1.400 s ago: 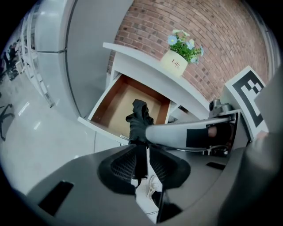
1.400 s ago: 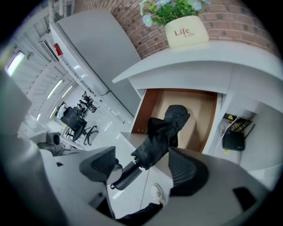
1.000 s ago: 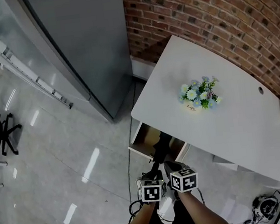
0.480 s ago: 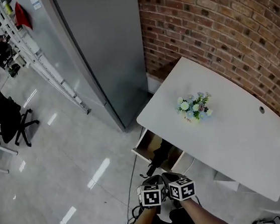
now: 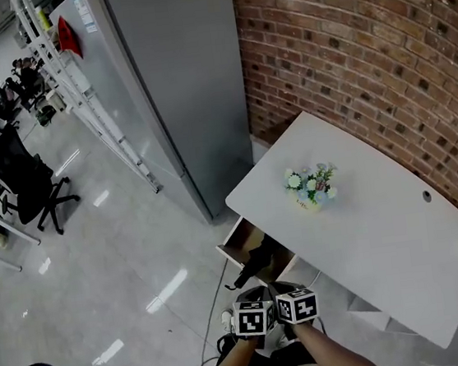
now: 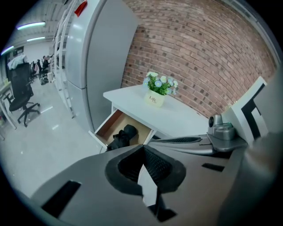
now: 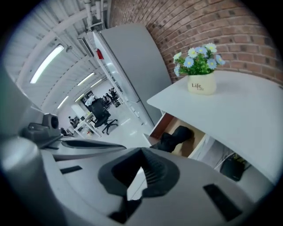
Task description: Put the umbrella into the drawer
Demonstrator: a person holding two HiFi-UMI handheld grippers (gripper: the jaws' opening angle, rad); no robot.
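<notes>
At the bottom centre of the head view, left claw (image 5: 252,299) and right claw (image 5: 290,291) sit side by side, nearly touching. Their tips are covered from above by the marker cubes. In the left gripper view and the right gripper view each pair of jaws is clenched pad to pad, nothing gripped.

Hidden / unclear:
- Both gripper views: the claw's own body fills the lower half and cuts off the floor below.
- Rear of drawer (image 5: 230,249) runs under the worktop (image 5: 382,217); depth not visible.
- Umbrella (image 5: 259,261): fabric too dark for strap or handle detail. In the left gripper view its near end is cut off by the claw body.

Umbrella: black, folded, compact. It lies lengthwise in the open drawer, at 12 o'clock from the claws and well apart from them. Its near end reaches toward 7 o'clock to the drawer's front edge; whether it overhangs, cannot tell.

Surroundings: flower pot (image 5: 308,189) stands on the white worktop at 1 o'clock from the drawer. Brick wall (image 5: 361,46) lies beyond, grey cabinet (image 5: 176,85) at 11 o'clock, office chair (image 5: 25,174) at 9 o'clock.
</notes>
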